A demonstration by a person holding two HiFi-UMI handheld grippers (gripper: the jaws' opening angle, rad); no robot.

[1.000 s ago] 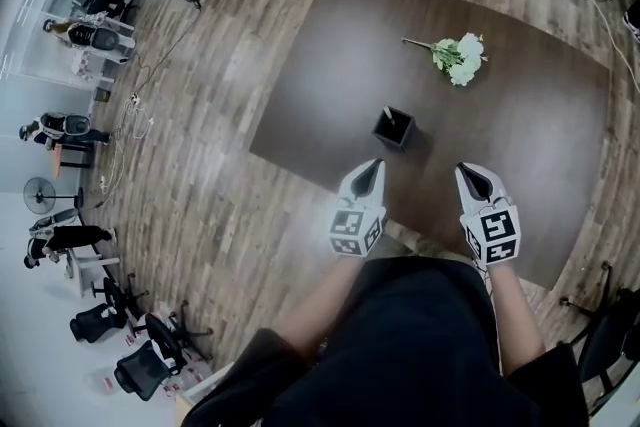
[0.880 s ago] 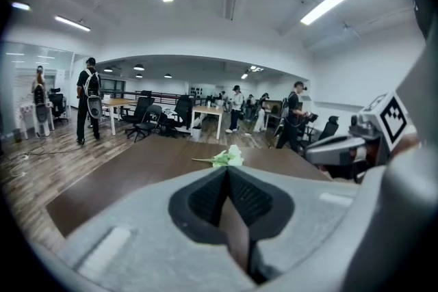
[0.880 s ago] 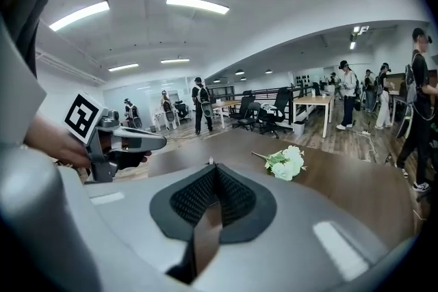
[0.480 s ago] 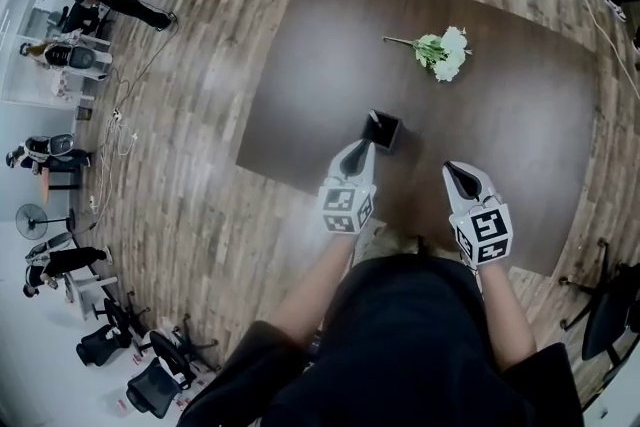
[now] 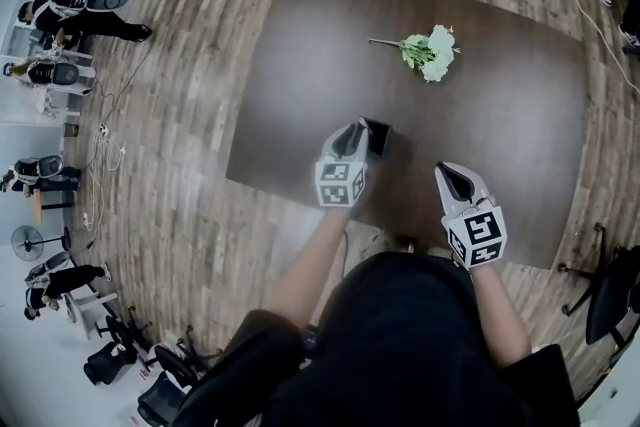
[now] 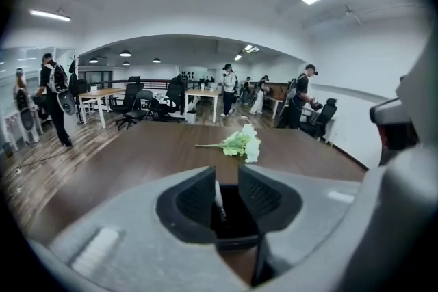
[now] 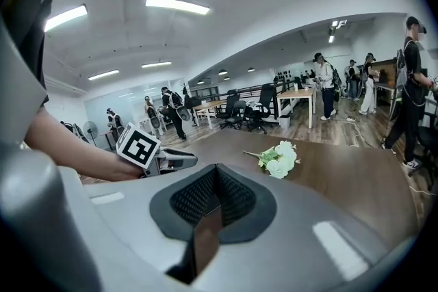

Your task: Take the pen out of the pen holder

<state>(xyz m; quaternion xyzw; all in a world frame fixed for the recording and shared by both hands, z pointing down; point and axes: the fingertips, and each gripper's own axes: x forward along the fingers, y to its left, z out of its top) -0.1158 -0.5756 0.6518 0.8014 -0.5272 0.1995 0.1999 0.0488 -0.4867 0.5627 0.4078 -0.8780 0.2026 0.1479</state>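
A black square pen holder (image 5: 379,136) stands on the dark brown table (image 5: 500,125), a little in from its near edge. My left gripper (image 5: 352,138) has its tips right at the holder. Its jaws have just been opening and stand apart. In the left gripper view the white pen (image 6: 217,197) rises from the holder (image 6: 236,223) between the left gripper's (image 6: 225,192) pads, close to the left pad, with no squeeze visible. My right gripper (image 5: 454,179) hovers over the table's near edge, shut with nothing in it (image 7: 215,192).
A bunch of white flowers with green stems (image 5: 424,51) lies farther back on the table. Wooden floor surrounds the table. People (image 5: 70,0) and office chairs (image 5: 125,360) are at the far left, and a chair (image 5: 610,290) stands at the right.
My left gripper has moved forward and down to the pen holder, and its jaws have opened around the pen. The right gripper has shifted only slightly.
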